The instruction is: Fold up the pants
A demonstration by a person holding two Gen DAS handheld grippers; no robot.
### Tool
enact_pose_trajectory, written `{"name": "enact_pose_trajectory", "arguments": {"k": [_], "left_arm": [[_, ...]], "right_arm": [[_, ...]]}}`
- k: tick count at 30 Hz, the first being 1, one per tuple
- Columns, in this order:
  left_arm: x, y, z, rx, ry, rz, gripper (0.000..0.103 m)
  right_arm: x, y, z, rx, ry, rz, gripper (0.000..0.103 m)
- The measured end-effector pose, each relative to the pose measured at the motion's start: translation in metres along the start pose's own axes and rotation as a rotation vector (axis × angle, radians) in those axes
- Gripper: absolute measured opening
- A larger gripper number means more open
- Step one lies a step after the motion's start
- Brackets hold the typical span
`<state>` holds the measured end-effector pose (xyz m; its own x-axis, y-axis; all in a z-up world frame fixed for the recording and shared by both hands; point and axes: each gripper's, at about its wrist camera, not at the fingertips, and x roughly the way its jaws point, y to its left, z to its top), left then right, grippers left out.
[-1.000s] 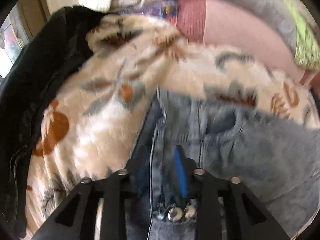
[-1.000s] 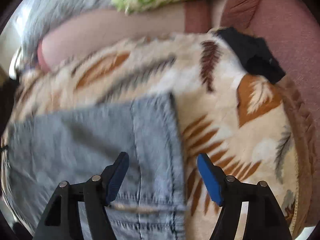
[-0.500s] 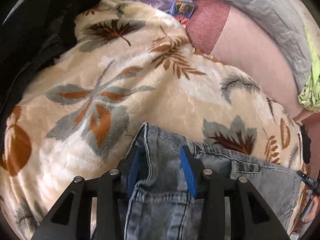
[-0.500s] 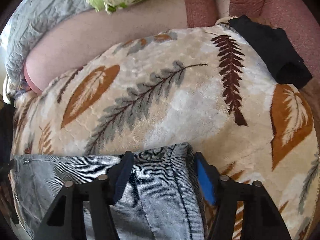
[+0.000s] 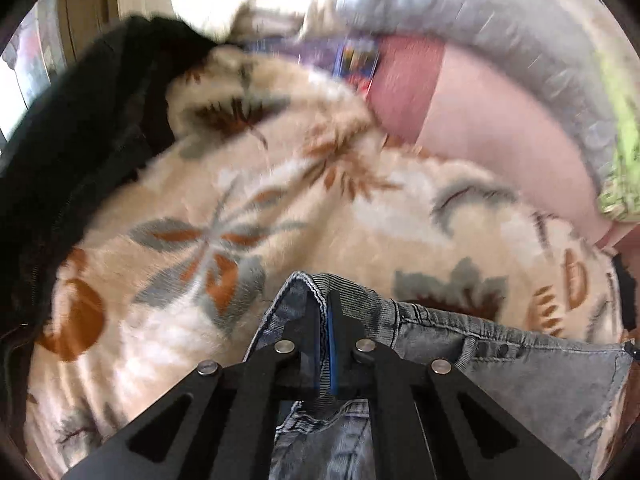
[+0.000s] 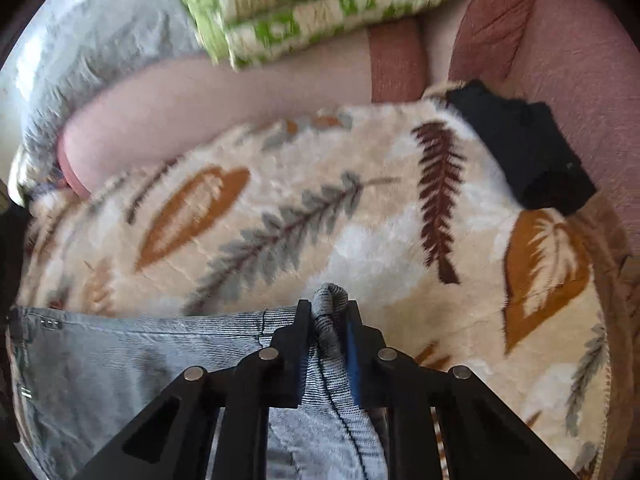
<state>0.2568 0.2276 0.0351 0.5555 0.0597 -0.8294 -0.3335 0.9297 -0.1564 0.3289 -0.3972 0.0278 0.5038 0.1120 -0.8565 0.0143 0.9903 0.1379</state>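
Left wrist view: left gripper (image 5: 325,320) angles steeply down, jaws pinched tight on the waistband corner of the jeans (image 5: 500,364) (denim edge bunched between the pads). Right gripper (image 6: 328,324) also tilts down, jaws closing on a gathered fold at the opposite waistband corner. Jeans lie across the leaf-print blanket (image 6: 360,232).
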Motion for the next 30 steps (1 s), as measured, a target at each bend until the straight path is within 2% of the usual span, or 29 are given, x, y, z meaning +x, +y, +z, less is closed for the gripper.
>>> {"name": "enact_pose_trajectory", "arguments": {"k": [5, 8, 10, 13, 14, 16, 17, 18, 19, 20, 23, 25, 27, 30], "left_arm": [[-0.094, 0.017, -0.026, -0.012, -0.138, -0.116, 0.003], [-0.148, 0.038, -0.063, -0.009, -0.195, -0.192, 0.003], [-0.167, 0.05, -0.089, 0.004, -0.208, -0.219, 0.003], [-0.184, 0.071, -0.142, 0.025, -0.188, -0.253, 0.003], [-0.181, 0.076, -0.159, 0.048, -0.147, -0.256, 0.004], [-0.165, 0.089, -0.193, 0.092, -0.057, -0.206, 0.008], [-0.157, 0.095, -0.203, 0.097, -0.006, -0.192, 0.008], [-0.145, 0.102, -0.213, 0.101, 0.08, -0.158, 0.01], [-0.14, 0.107, -0.218, 0.096, 0.112, -0.106, 0.01], [-0.139, 0.113, -0.22, 0.094, 0.109, -0.037, 0.01], [-0.156, 0.115, -0.208, 0.077, 0.046, -0.019, 0.015], [-0.173, 0.097, -0.197, 0.114, -0.018, -0.048, 0.037], [-0.18, 0.072, -0.192, 0.165, -0.063, -0.088, 0.053], [-0.17, 0.033, -0.189, 0.243, -0.081, -0.129, 0.053]], "right_arm": [[-0.083, -0.008, -0.019, 0.03, -0.147, 0.08, 0.016], [-0.133, -0.02, -0.052, 0.04, -0.213, 0.132, 0.016], [-0.162, -0.029, -0.09, 0.042, -0.231, 0.155, 0.016], [-0.182, -0.04, -0.148, 0.04, -0.218, 0.164, 0.016], [-0.181, -0.042, -0.172, 0.02, -0.189, 0.169, 0.016], [-0.166, -0.042, -0.213, -0.036, -0.083, 0.169, 0.02], [-0.153, -0.044, -0.237, -0.053, 0.005, 0.16, 0.03], [-0.144, -0.046, -0.25, -0.062, 0.069, 0.156, 0.055], [-0.136, -0.048, -0.26, -0.064, 0.123, 0.138, 0.065], [-0.135, -0.05, -0.267, -0.065, 0.135, 0.117, 0.067], [-0.161, -0.063, -0.259, 0.001, 0.043, 0.125, 0.067], [-0.174, -0.069, -0.244, 0.059, -0.018, 0.142, 0.071], [-0.175, -0.072, -0.227, 0.112, -0.039, 0.166, 0.074], [-0.156, -0.068, -0.203, 0.159, -0.012, 0.21, 0.074]]}}
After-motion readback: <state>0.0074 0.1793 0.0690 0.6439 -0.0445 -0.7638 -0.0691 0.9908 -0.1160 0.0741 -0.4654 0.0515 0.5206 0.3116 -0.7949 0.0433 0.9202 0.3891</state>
